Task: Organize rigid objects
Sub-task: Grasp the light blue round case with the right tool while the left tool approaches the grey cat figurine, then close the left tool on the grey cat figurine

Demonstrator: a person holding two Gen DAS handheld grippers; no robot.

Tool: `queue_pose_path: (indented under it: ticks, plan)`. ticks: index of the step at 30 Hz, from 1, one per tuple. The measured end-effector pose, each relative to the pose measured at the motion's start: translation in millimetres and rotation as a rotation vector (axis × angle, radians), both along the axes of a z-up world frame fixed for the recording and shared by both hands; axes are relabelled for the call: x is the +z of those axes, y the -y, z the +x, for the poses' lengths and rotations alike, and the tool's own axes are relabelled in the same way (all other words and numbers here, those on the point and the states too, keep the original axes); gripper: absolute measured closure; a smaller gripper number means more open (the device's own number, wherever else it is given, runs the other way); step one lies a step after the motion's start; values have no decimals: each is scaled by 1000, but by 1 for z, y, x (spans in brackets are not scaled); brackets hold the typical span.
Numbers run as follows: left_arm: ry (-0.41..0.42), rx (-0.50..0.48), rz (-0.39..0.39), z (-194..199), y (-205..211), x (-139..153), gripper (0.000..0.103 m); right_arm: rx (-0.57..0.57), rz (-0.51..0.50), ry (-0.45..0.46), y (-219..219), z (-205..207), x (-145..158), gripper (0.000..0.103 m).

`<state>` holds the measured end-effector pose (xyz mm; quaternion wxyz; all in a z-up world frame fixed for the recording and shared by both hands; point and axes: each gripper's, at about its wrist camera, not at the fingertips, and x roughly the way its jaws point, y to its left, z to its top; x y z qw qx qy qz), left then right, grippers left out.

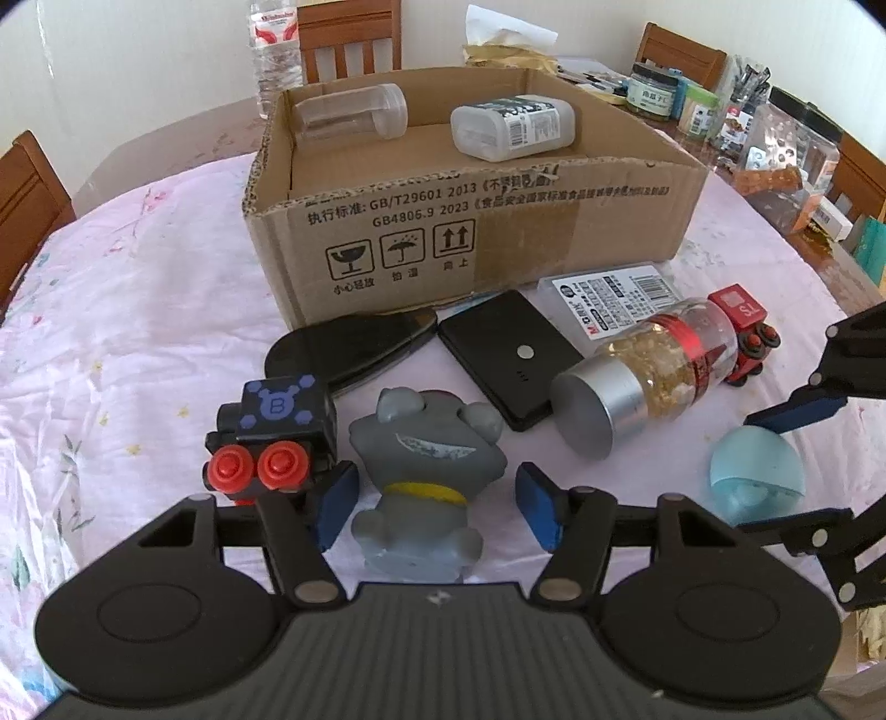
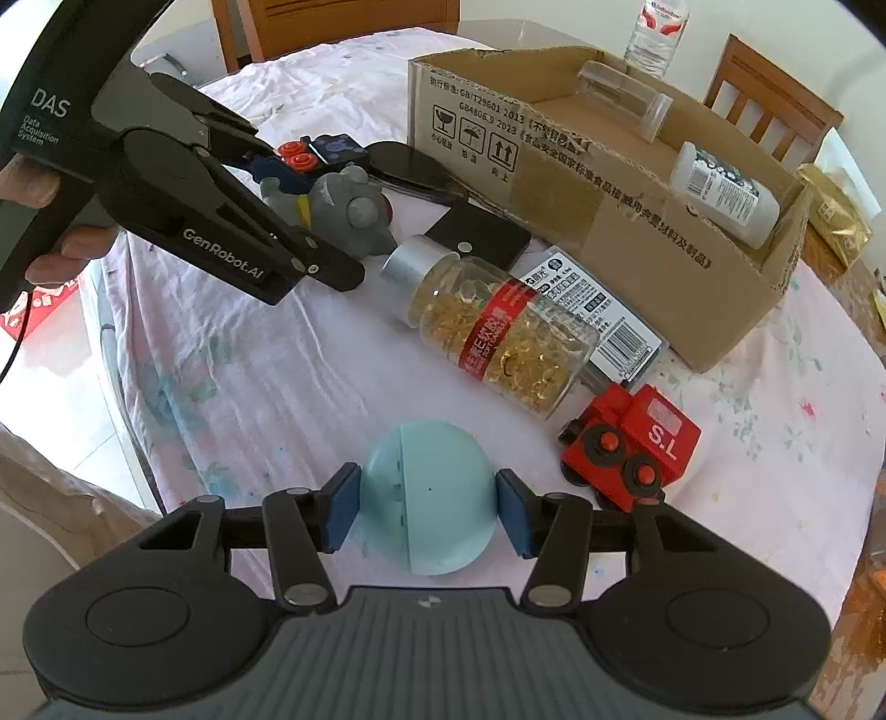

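A grey toy figure [image 1: 423, 471] with a yellow collar lies between the open fingers of my left gripper [image 1: 437, 501], with gaps on both sides. A light blue ball [image 2: 423, 501] sits between the pads of my right gripper [image 2: 426, 512], which close against its sides on the table. A cardboard box [image 1: 470, 221] stands beyond, holding a clear jar [image 1: 351, 113] and a white bottle [image 1: 512, 127]. On the cloth lie a black-and-blue toy block [image 1: 274, 437], a capsule bottle [image 1: 642, 382], a red toy train [image 2: 631, 448], a black flat case [image 1: 506, 354] and a black oval case [image 1: 349, 346].
A labelled flat packet [image 1: 609, 296] lies by the box front. Jars and clutter [image 1: 775, 144] crowd the table's far right. A water bottle [image 1: 274, 50] and wooden chairs [image 1: 349, 36] stand behind the box. The table is covered by a pink floral cloth [image 1: 138, 332].
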<state>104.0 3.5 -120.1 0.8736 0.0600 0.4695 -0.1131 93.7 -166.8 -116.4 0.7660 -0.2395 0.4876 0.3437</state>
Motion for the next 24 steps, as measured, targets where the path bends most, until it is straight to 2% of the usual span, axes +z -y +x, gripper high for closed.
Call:
queue_pose_path:
  ticks: [4,6,10,24]
  plan:
    - [11,8,0,1,0,-1,43,-15,15,-9,2,1,-1,45]
    - [22,5,-1,0,1,-1,48,-17,23,-8,4,1,-1,45]
    - [32,4,18,-3,4,1,49,-22,17,1,4,-1,-1,45]
    - [-27,1,-1,-4,-1,18,51,-74,25,3,12,4,14,45]
